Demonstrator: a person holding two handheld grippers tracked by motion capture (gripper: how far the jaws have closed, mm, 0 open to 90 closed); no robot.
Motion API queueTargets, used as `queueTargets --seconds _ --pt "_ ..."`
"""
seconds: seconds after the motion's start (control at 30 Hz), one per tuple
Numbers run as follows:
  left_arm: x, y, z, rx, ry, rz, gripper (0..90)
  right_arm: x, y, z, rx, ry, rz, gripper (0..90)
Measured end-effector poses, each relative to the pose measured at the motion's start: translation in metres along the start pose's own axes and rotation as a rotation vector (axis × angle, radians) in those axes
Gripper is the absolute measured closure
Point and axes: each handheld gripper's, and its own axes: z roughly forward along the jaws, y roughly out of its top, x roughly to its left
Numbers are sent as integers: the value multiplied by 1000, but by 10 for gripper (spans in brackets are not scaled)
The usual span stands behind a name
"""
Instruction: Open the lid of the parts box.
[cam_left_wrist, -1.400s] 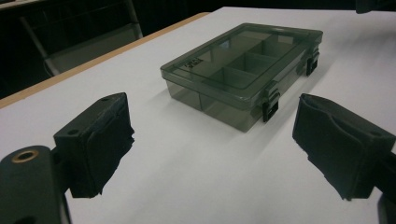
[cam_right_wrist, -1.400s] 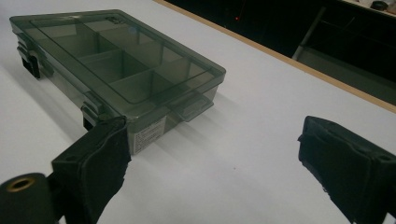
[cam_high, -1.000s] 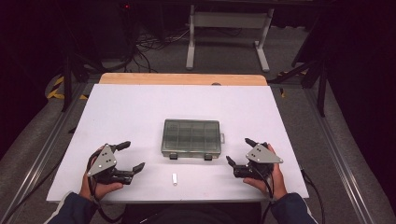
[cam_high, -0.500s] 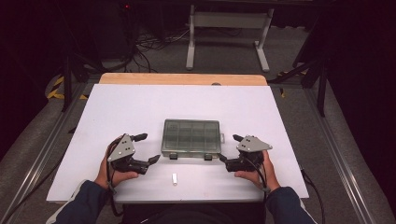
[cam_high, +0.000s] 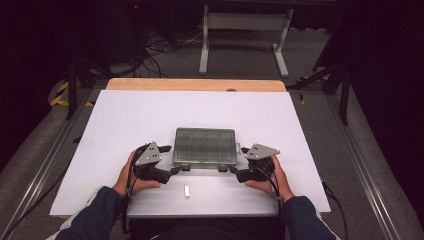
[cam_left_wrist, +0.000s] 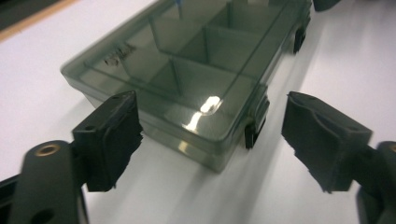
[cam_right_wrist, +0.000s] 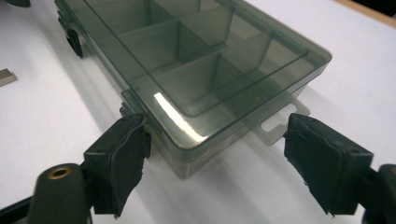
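A smoky clear compartment box (cam_high: 205, 146), lid closed, lies on the white table (cam_high: 125, 120) between the two grippers. The left gripper (cam_high: 172, 161) brackets its near-left corner; the right gripper (cam_high: 236, 161) brackets its near-right corner. Both pairs of jaws have just been closing, yet the pads stand off the walls — neither grips. A faint mark on the lid (cam_left_wrist: 116, 55) is unreadable. A small white block (cam_high: 187, 191) lies nearer the person, between the hands.

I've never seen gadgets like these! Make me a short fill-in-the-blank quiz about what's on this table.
1. The smoky plastic box has its lid ____.
2. The left hand-held gripper and the right hand-held gripper each straddle a near ____ of the box.
3. The small white piece lies on the ____ tabletop.

Missing words: closed; corner; white
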Motion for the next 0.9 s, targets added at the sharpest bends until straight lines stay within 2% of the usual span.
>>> queueTargets --seconds 0.03,0.13,0.27,0.4,0.53,0.57,0.7,0.9 --pt "0 -1 1 13 -5 -1 233 0 -2 1 12 15 3 244" --pt "-2 -4 6 65 -6 18 251 1 -4 2 34 14 -13 274" --pt "0 -7 5 87 -4 14 278 2 -6 5 58 24 -19 346" --pt "3 -10 3 109 -16 3 342 3 -6 5 58 37 -31 425" --pt "2 -11 4 138 -20 12 404 4 -6 3 45 40 -40 473" --pt "2 -10 5 148 -20 18 442 3 -6 2 44 43 -38 492" --pt "1 -10 7 174 -26 26 485 3 -6 2 47 40 -42 503" --pt "1 -9 9 182 -18 31 528 4 -6 0 50 41 -52 506"
